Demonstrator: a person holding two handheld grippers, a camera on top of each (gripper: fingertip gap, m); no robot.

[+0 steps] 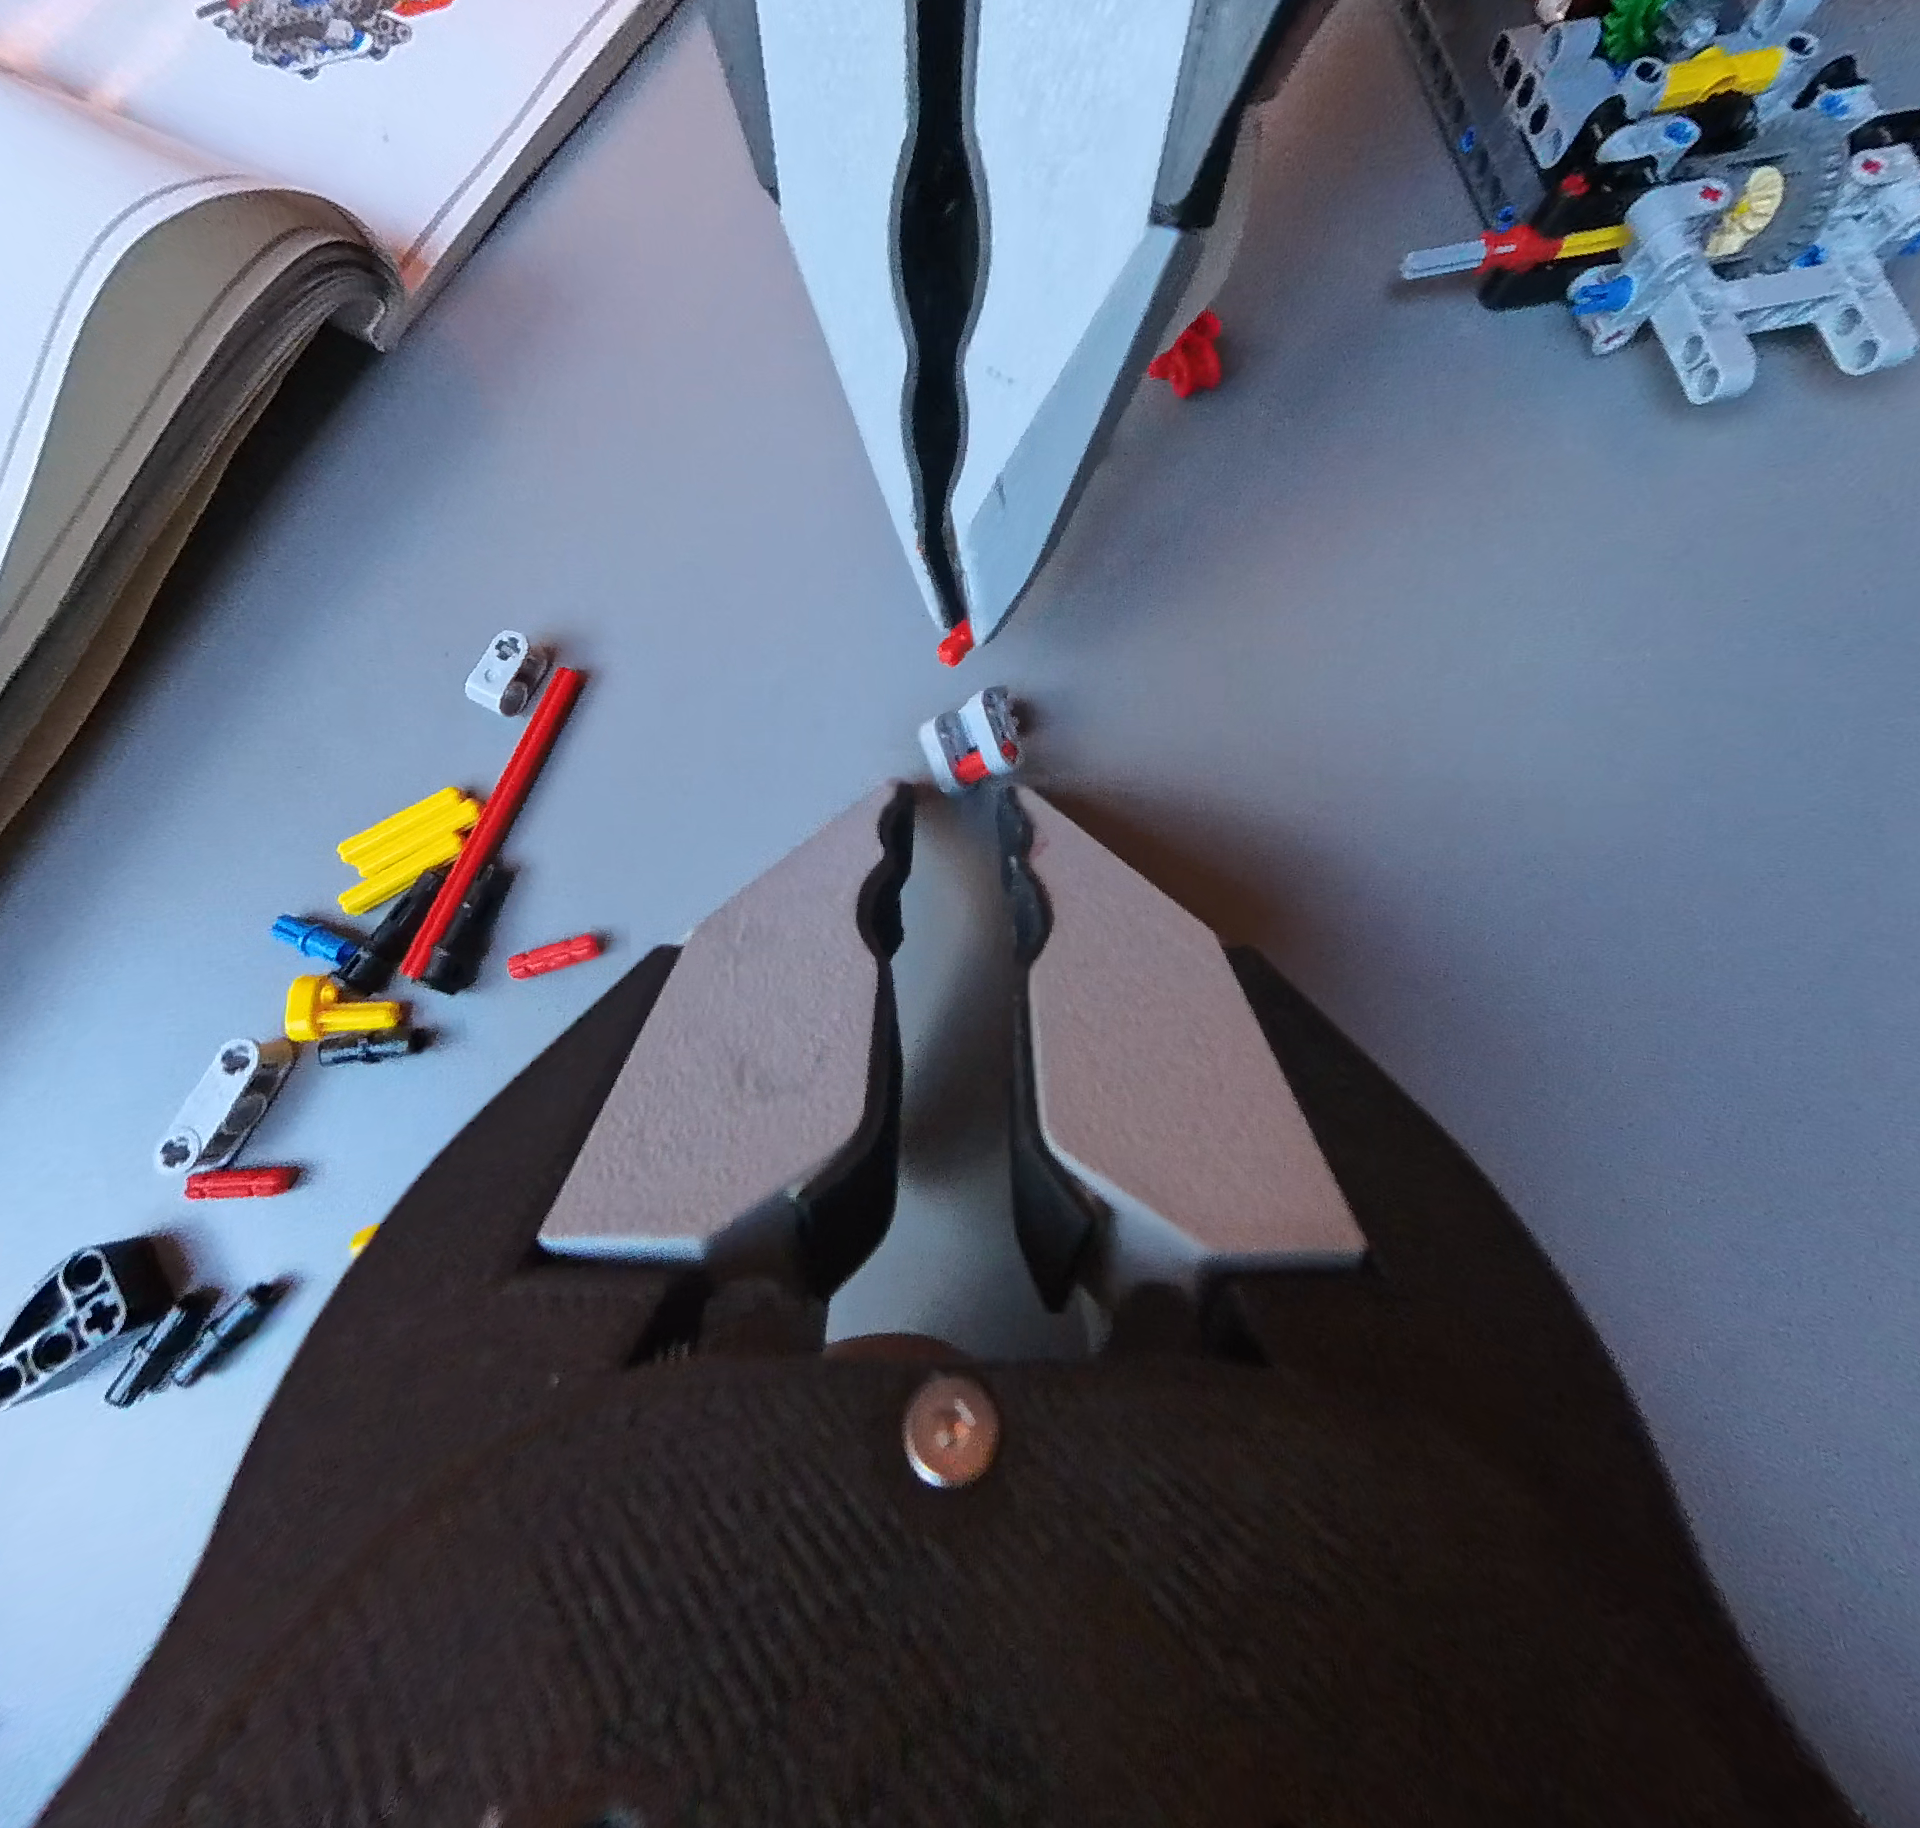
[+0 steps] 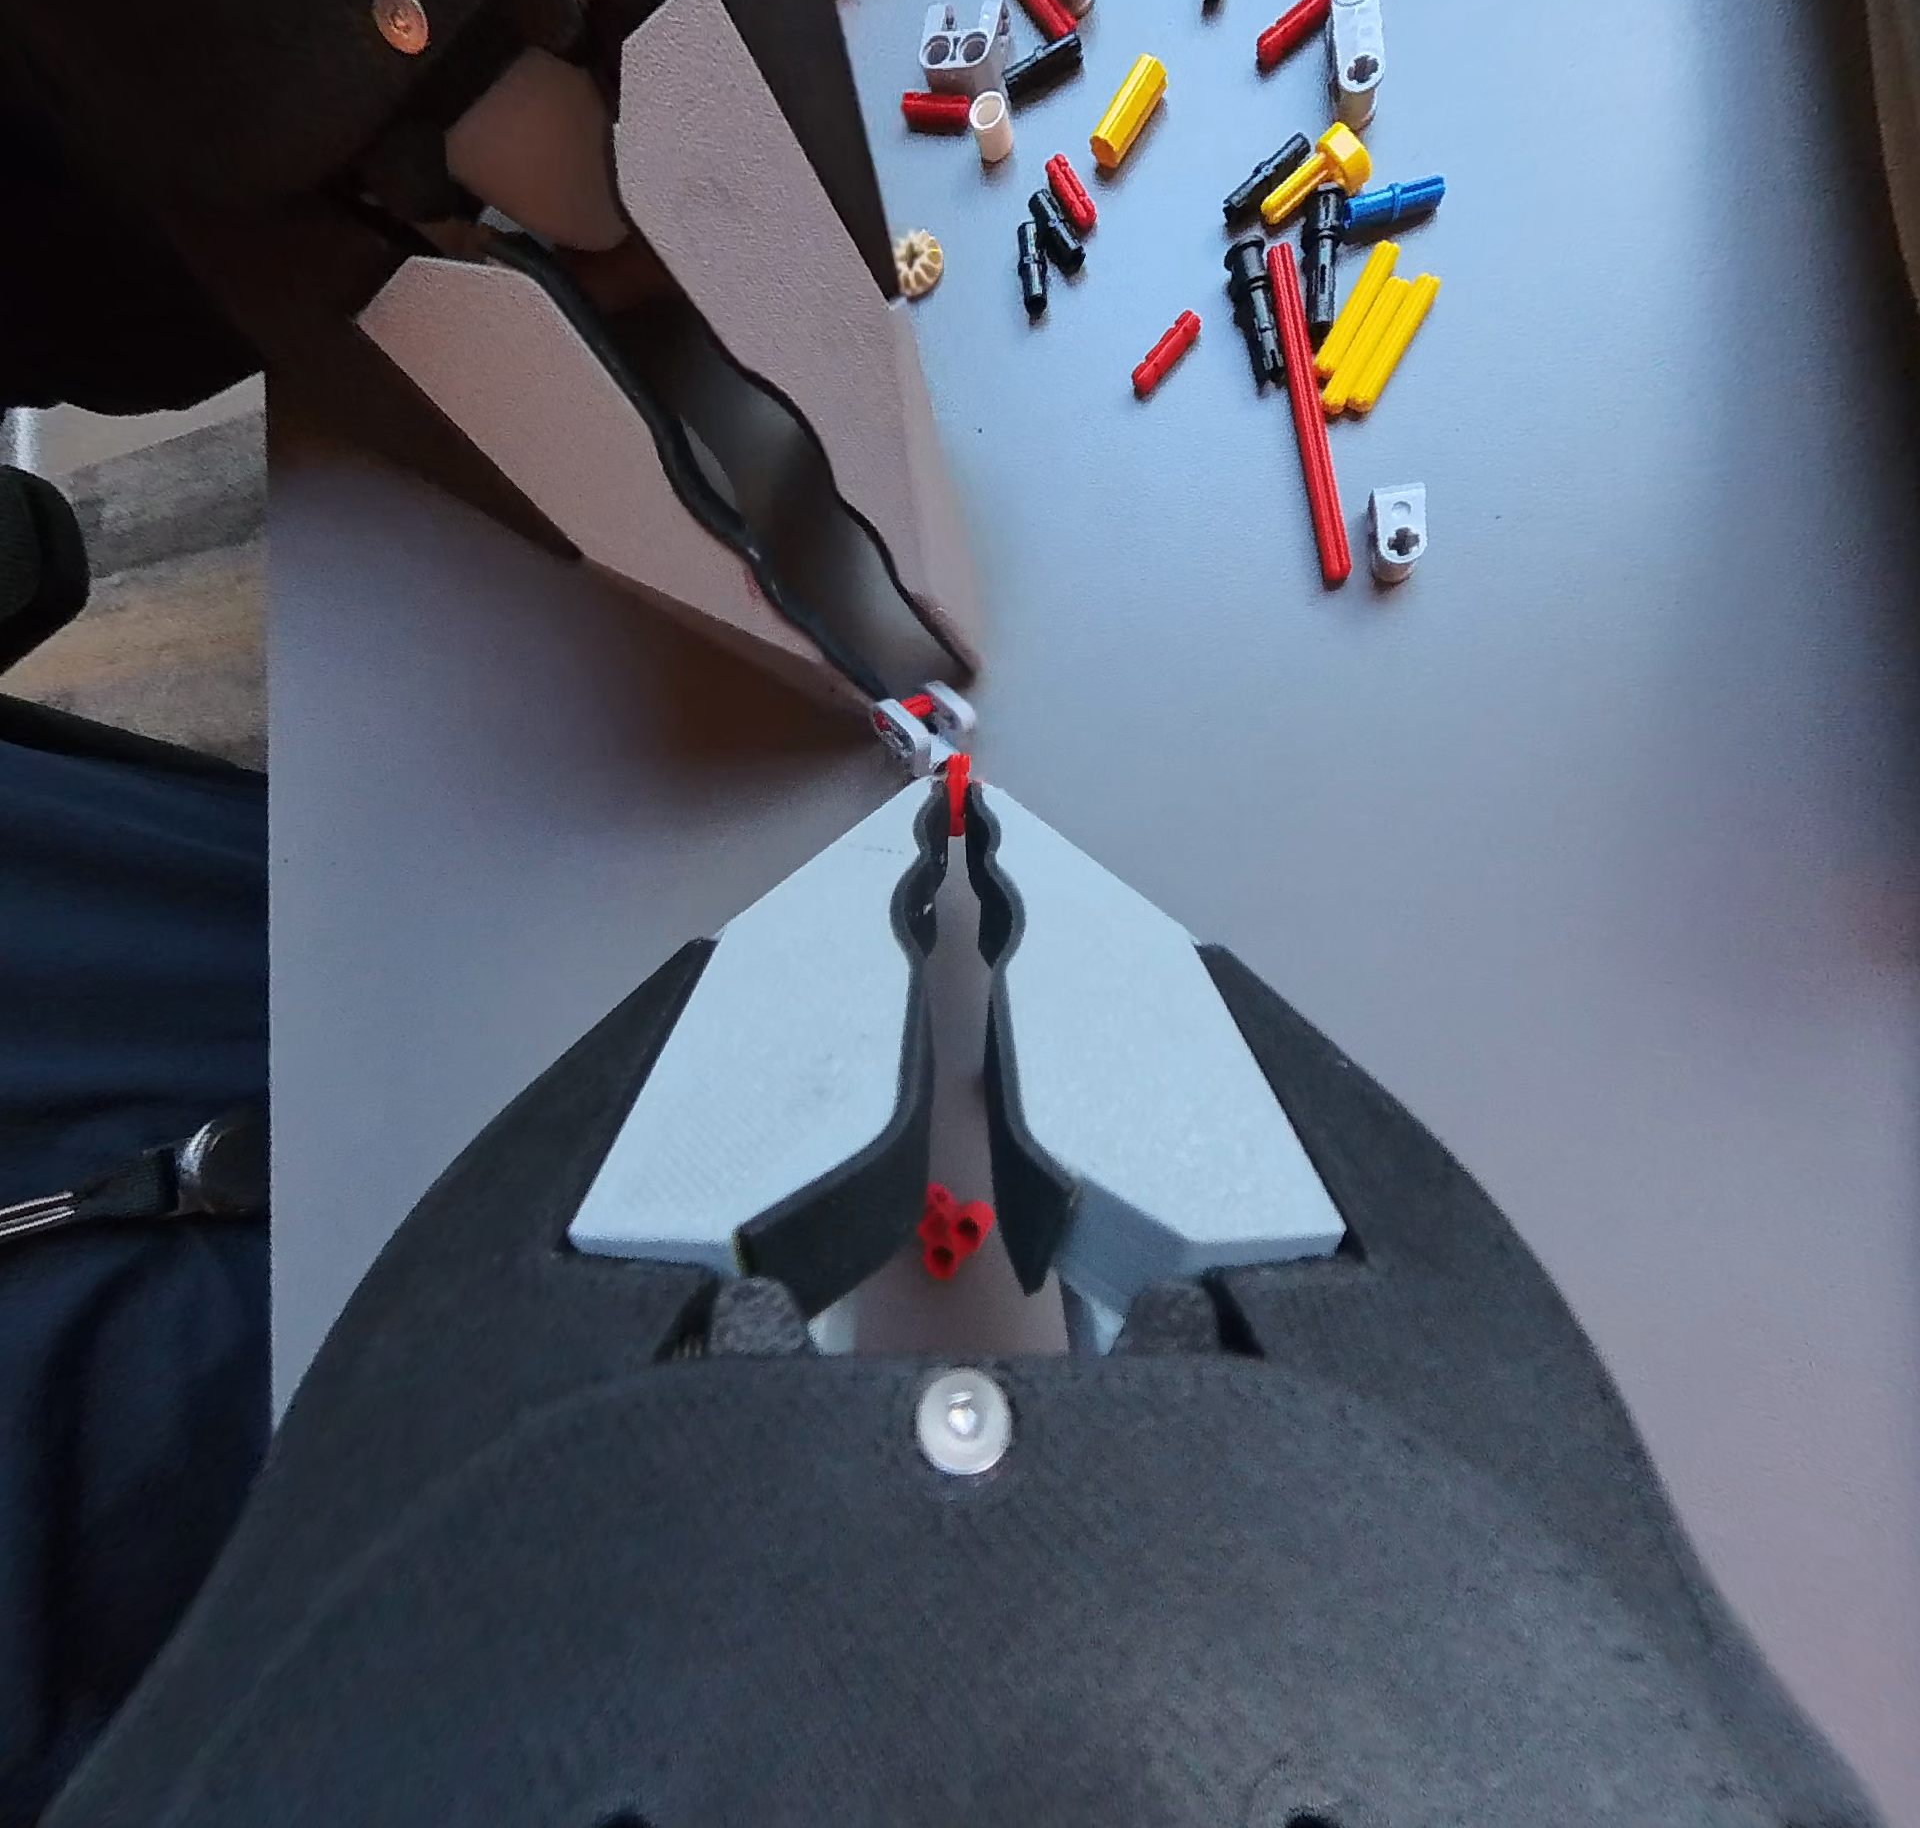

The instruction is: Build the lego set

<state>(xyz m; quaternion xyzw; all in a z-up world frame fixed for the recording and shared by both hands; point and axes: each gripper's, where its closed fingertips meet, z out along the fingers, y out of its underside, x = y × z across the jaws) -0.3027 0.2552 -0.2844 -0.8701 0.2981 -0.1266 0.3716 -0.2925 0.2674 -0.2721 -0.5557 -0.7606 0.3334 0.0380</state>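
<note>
The left gripper (image 1: 958, 791) has tan fingers with wavy black pads, set narrowly apart. At its tips sits a small grey piece (image 1: 971, 739): two pale grey links side by side, joined by a short red pin, with cross-shaped holes on their ends. In the left wrist view the piece lies at the very ends of the fingers, toward the right-hand pad; whether the pads press on it I cannot tell.

Just past it at 12 o'clock, the right gripper (image 1: 961, 625), with light grey fingers, points straight back. Its jaws are closed on a short red peg (image 1: 953, 644), whose end sticks out past the tips. In the right wrist view the peg (image 2: 956, 791) stands nipped between the black pads, its tip almost at the grey piece (image 2: 920, 724).

At 9 o'clock on the grey table (image 1: 1455, 843) lies a scatter of loose parts (image 1: 416, 926): yellow and red rods, black and blue pins, grey links. At 1 o'clock lies a small red connector (image 1: 1190, 355). Farther, at 2 o'clock, stands a half-built model (image 1: 1704, 168) with gears; at 10 o'clock an open booklet (image 1: 208, 220).
</note>
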